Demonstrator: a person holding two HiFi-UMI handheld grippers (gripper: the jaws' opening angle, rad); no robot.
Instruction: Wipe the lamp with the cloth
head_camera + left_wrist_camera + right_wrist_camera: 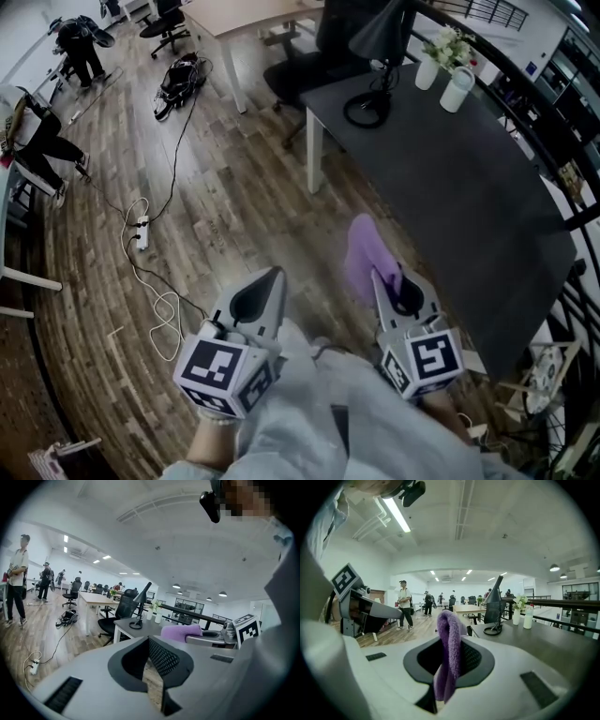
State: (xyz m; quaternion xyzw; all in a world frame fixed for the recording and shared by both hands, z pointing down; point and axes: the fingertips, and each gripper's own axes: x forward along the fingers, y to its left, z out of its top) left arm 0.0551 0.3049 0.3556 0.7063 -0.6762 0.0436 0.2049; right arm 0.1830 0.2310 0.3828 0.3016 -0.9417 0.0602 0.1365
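Note:
A black desk lamp [379, 39] stands at the far end of the dark grey table [469, 206], its round base [366, 111] near the table's left edge. My right gripper [382, 274] is shut on a purple cloth [362, 251], held in the air over the floor next to the table's near left side, well short of the lamp. In the right gripper view the cloth [448, 653] hangs folded between the jaws, and the lamp [496, 592] is far ahead. My left gripper [276, 276] is shut on nothing, beside the right one; its view shows the lamp [142, 595] in the distance.
A white vase of flowers [439, 54] and a white bottle [457, 89] stand right of the lamp. A black office chair [319, 56] sits behind the table. A power strip [142, 232] with cables and a black bag [178, 80] lie on the wooden floor. A railing [553, 159] runs along the table's right.

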